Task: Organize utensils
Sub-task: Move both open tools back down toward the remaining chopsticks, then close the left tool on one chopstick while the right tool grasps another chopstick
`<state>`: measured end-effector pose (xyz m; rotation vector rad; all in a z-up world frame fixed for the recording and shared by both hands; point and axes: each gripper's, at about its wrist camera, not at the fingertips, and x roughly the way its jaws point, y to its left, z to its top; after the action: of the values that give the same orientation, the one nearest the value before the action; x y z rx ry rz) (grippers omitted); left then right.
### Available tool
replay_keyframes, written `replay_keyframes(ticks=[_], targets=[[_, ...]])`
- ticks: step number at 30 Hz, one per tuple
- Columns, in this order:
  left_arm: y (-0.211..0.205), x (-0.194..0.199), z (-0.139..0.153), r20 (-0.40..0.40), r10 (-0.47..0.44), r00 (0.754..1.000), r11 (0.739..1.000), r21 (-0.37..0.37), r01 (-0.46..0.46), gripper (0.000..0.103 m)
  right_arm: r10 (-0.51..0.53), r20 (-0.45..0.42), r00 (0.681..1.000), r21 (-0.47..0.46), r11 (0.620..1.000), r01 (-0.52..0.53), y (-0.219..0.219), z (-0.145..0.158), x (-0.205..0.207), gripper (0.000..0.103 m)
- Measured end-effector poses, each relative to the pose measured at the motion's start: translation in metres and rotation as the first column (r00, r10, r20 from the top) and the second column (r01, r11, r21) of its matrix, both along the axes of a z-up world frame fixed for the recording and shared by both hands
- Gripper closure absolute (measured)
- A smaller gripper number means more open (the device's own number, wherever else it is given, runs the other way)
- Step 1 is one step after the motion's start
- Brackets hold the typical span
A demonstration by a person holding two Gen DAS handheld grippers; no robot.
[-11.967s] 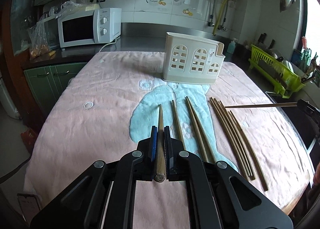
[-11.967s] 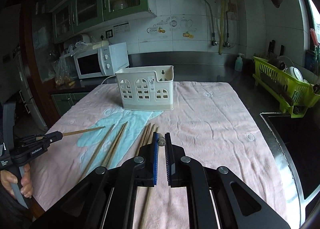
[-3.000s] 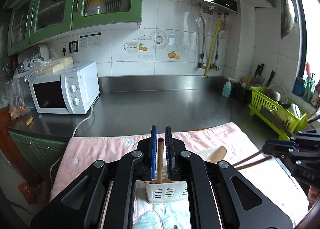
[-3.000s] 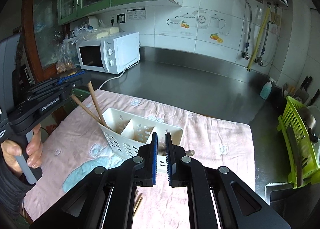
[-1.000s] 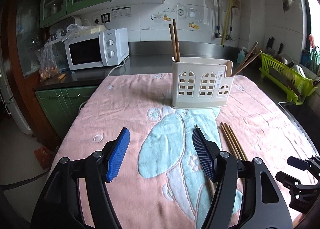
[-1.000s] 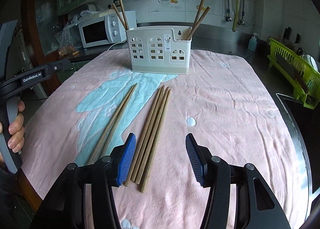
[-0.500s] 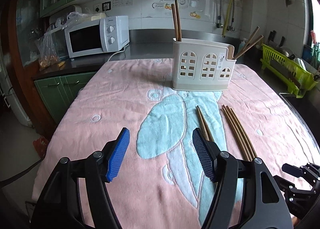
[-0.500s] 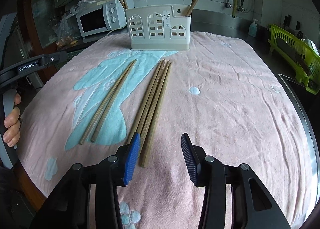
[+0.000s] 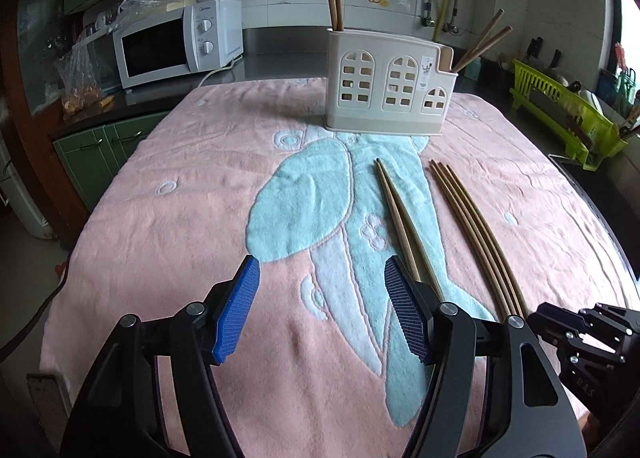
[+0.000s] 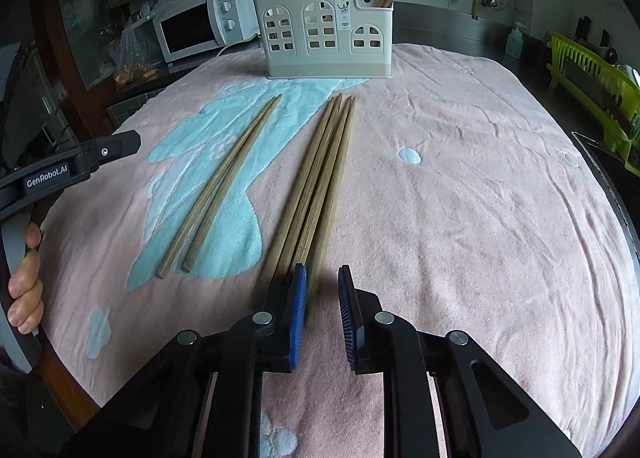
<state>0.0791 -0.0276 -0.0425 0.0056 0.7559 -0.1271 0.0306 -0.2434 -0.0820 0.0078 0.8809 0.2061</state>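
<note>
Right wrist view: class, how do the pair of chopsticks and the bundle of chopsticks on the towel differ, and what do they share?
The pair has two sticks, the bundle four. The pair lies on the towel's blue patch, the bundle mostly on pink. The right gripper's jaws, which have just been closing, straddle one bundle stick's end; nothing touches the pair. Both point at the holder.
</note>
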Motion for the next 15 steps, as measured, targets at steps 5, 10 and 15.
replay_keyframes(ticks=[5,10,15], targets=[[-0.011,-0.003,-0.013,-0.05,-0.048,0.998,0.999,-0.027,0.046,0.041,-0.01,0.007,1.0,-0.03,0.999,0.01,0.004,0.001,0.004,0.089],[-0.025,-0.004,-0.027,-0.096,-0.096,0.991,0.994,-0.054,0.091,0.048,-0.008,-0.004,1.0,-0.031,0.999,0.008,0.006,-0.004,0.011,0.09],[-0.034,-0.005,-0.036,-0.128,-0.127,0.984,0.99,-0.071,0.119,0.057,-0.022,-0.006,1.0,-0.019,1.0,0.022,0.002,-0.004,0.015,0.095]])
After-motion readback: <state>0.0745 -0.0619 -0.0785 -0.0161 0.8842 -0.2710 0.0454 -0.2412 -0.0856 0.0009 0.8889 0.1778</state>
